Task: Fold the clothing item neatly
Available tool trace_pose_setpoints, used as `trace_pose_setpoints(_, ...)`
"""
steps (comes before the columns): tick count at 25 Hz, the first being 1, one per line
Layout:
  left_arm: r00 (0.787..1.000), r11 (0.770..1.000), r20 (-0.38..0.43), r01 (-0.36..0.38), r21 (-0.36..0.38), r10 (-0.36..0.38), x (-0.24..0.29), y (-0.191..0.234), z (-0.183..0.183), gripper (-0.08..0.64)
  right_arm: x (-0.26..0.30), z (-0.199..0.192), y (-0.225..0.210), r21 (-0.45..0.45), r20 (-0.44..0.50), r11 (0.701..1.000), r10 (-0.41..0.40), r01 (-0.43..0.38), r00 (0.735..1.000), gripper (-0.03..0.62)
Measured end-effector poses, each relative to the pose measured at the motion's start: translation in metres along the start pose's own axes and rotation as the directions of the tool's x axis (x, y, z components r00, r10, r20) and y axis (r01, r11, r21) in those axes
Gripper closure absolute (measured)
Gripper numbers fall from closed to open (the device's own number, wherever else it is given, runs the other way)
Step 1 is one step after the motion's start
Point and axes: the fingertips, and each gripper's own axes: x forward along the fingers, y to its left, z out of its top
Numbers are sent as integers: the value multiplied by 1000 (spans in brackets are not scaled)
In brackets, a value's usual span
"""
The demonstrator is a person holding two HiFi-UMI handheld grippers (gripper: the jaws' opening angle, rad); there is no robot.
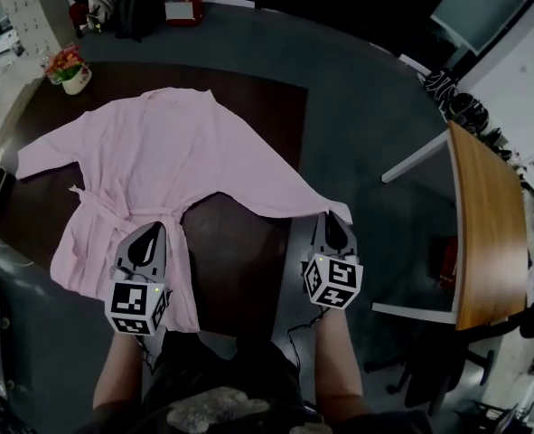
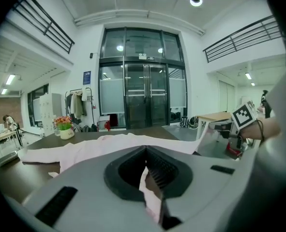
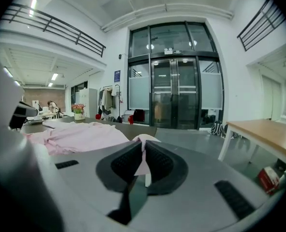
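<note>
A pale pink robe (image 1: 158,165) lies spread on the dark table (image 1: 267,107), collar at the far side and its belt trailing near the waist. My left gripper (image 1: 149,235) is shut on the robe's lower hem, and pink cloth shows pinched between its jaws in the left gripper view (image 2: 150,185). My right gripper (image 1: 334,226) is shut on the end of the robe's right sleeve (image 1: 325,208), held off the table's right edge; a pink fold (image 3: 143,161) sits in its closed jaws. The robe (image 3: 80,137) stretches away to the left in the right gripper view.
A small pot of flowers (image 1: 68,69) stands at the table's far left corner. A wooden-topped table (image 1: 488,233) stands to the right across the grey floor. Bags and a red box (image 1: 183,0) sit on the floor beyond the table. Glass doors (image 2: 143,91) face both grippers.
</note>
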Motion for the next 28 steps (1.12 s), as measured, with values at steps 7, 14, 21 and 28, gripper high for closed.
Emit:
trace_pose_setpoints(7,996,996,32,85,20,-86,-18,99,2,551,15,66,99,-73,71,997,-4,10,997,578)
trace_pose_setpoints(14,991,990,0,134,38,-135,-26,162,-12,551,37,71,169,-123,32,992,-17,21,999,578)
trace_pose_setpoints(21,997,996,0,83,10,-83,-25,179,-8,551,37,75,184,-90,26,996,14,-11,1000,578)
trace_pose_setpoints(28,998,999,43,48,18,-49,-26,194,21,551,43,121,232,-92,78,989,122,-115,989,578)
